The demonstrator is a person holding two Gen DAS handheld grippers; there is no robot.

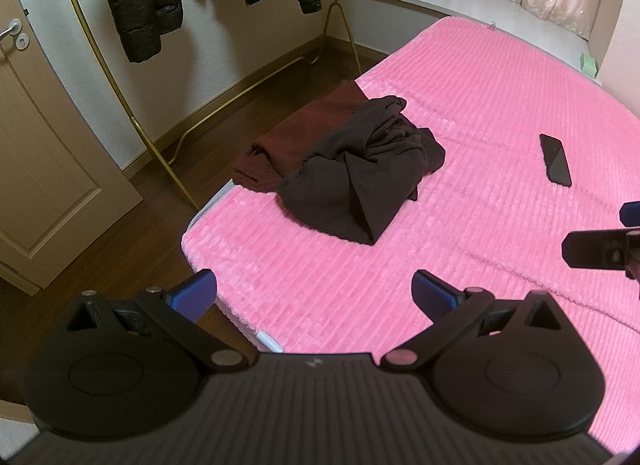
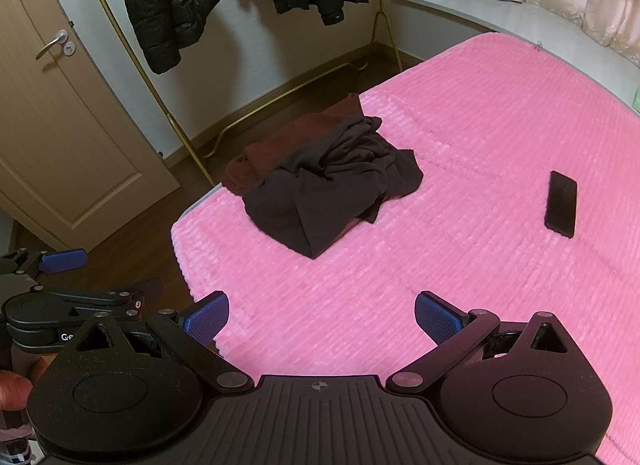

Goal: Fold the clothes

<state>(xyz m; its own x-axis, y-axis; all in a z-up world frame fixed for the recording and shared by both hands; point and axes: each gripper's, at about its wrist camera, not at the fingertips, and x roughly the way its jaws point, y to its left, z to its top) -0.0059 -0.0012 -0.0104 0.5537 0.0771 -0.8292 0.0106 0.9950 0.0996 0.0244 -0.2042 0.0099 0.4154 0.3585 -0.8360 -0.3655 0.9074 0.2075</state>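
Two crumpled garments [image 1: 360, 173] lie overlapped near the bed's [image 1: 460, 265] left edge, a phone [image 1: 555, 159] well to their right.

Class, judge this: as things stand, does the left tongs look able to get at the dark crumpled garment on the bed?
Probably yes: the left tongs stand open, and only bare pink bedspread lies before the dark garment.

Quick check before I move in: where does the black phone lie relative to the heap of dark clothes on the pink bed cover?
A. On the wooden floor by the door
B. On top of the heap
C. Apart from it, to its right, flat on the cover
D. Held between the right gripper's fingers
C: the flat black phone lies on the ribbed pink bed cover, clear of the crumpled black garment, which partly covers the dark red garment behind it.
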